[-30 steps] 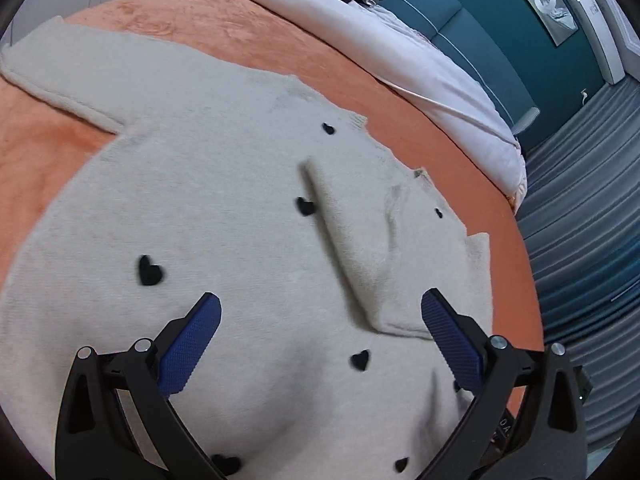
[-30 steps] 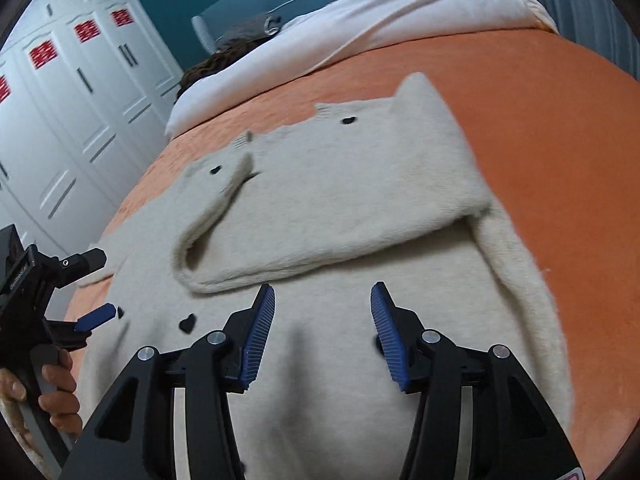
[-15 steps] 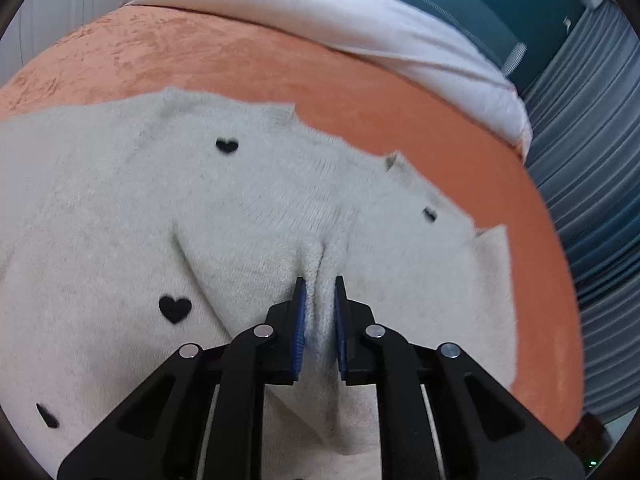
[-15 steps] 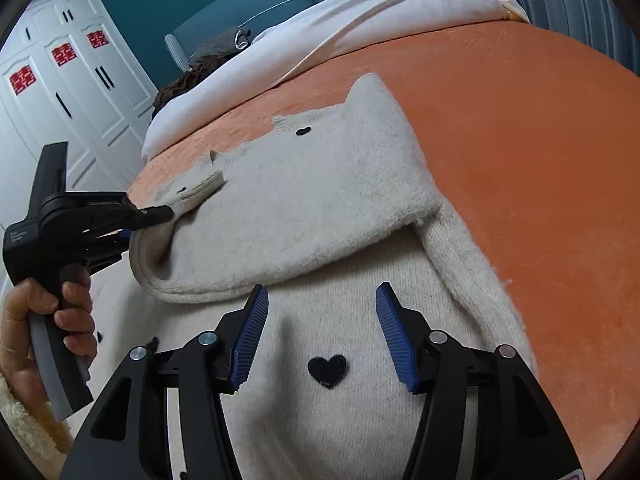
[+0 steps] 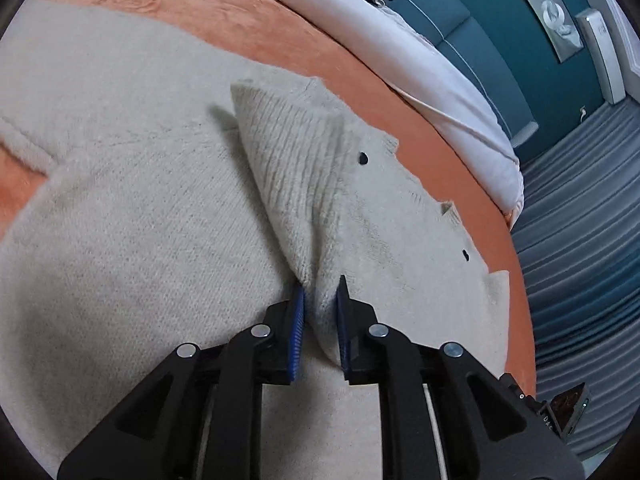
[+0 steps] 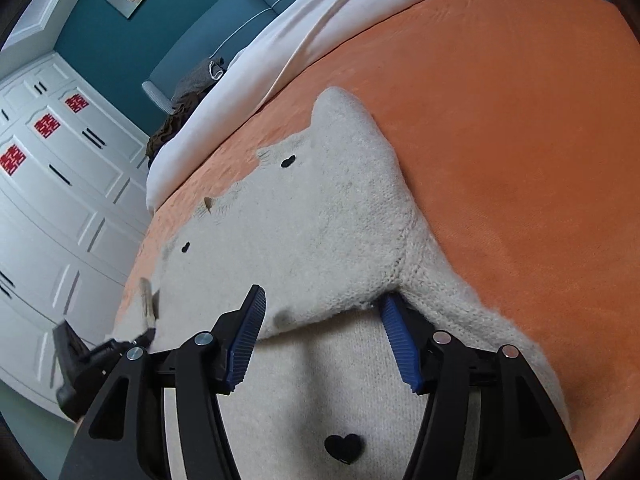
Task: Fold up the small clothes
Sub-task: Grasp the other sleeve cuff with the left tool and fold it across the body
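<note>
A cream knit sweater (image 5: 132, 216) with small black hearts lies spread on the orange bedspread (image 5: 248, 12). My left gripper (image 5: 320, 296) is shut on the folded sleeve (image 5: 292, 160), whose ribbed cuff stands up from the sweater body. In the right wrist view the sweater (image 6: 304, 224) shows with its sleeve folded over the body. My right gripper (image 6: 322, 306) is open, its blue fingers on either side of the folded edge near the armpit. The left gripper (image 6: 100, 354) shows at the lower left of that view.
A white duvet (image 5: 420, 68) and dark clothing (image 6: 180, 120) lie at the bed's head, by a teal headboard (image 5: 500, 52). White wardrobe doors (image 6: 52, 184) stand to the left. Grey striped curtains (image 5: 580, 240) hang past the bed's right edge. Bare orange bedspread (image 6: 520, 160) lies right of the sweater.
My left gripper closed on the folded sleeve and has lifted it so the cuff stands up. My right gripper moved forward to the folded edge and stays open.
</note>
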Tool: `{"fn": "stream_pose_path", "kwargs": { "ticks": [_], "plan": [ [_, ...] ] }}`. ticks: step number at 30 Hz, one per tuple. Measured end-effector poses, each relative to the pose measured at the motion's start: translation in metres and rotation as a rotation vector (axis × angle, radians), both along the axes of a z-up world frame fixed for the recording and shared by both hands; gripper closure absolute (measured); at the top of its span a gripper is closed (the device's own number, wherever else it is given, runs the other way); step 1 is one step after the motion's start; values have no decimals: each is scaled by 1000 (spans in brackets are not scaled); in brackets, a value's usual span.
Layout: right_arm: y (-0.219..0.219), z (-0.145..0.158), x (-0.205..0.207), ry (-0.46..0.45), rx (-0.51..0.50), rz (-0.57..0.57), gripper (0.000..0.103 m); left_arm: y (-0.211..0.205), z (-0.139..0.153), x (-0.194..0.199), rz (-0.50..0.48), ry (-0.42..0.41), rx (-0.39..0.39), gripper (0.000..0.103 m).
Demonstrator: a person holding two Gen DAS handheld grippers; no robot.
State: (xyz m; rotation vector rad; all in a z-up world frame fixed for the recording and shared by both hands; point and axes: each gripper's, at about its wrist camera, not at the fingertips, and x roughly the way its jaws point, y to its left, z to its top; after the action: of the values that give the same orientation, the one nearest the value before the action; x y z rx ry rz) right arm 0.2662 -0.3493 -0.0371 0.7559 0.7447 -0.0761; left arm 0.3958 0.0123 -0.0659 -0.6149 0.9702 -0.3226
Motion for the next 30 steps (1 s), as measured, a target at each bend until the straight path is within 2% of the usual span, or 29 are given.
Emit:
{"fn": "stream_pose_path", "kwargs": {
  "ticks": [2, 3, 4, 5, 7, 8, 9, 10, 12, 13, 14, 17, 21, 23, 25, 28, 29, 30],
  "plan": [
    [-4, 0, 8, 6, 20, -18, 45, 0, 2, 6, 23, -10, -39, 87],
    [-4, 1, 14, 12, 10, -25, 58, -1, 5, 11, 27, -15, -57, 87],
    [-6, 4, 18, 18, -8, -30, 94, -1, 10, 14, 29, -28, -71, 87],
    [-8, 10, 22, 16, -35, -39, 96, -2, 18, 18, 31, -54, -87, 88],
    [-18, 30, 11, -104, -26, -102, 96, -3, 35, 20, 22, -121, -103, 89],
    [-24, 37, 7, -133, -25, -133, 97, -7, 41, 18, 12, -141, -102, 89],
    [-30, 38, 0, -147, -29, -171, 97, -10, 37, 20, -6, -126, -88, 89],
    [-36, 30, -3, -115, -41, -200, 97, -14, 29, 21, -23, -90, -54, 89],
    [-40, 3, -1, 16, -58, -220, 97, -18, 0, 18, -33, 4, 35, 91],
    [-41, -12, -1, 63, -35, -205, 98, -13, -7, 12, -27, -2, 7, 91],
    [-41, -15, -4, 49, -17, -195, 98, -8, -8, 6, -11, -23, -26, 91],
    [-37, -2, -10, 46, -35, -165, 96, 2, -2, 1, 20, -16, -68, 89],
    [-24, 19, -34, 48, -143, -169, 87, 6, 18, 10, 29, -56, 11, 89],
    [-19, 37, -43, 11, -222, -195, 88, 6, 15, 18, 19, -39, 35, 89],
    [-16, 47, -35, -6, -254, -170, 89, 6, 6, 22, 11, -2, 55, 89],
    [-14, 36, -4, 72, -304, -104, 92, 4, 2, 15, 12, -22, 83, 88],
    [-17, 18, 8, 158, -321, -80, 97, 5, 1, 13, 16, -23, 82, 88],
    [-19, 7, 15, 196, -306, -67, 103, 6, 1, 12, 22, -20, 74, 88]
  ]
}}
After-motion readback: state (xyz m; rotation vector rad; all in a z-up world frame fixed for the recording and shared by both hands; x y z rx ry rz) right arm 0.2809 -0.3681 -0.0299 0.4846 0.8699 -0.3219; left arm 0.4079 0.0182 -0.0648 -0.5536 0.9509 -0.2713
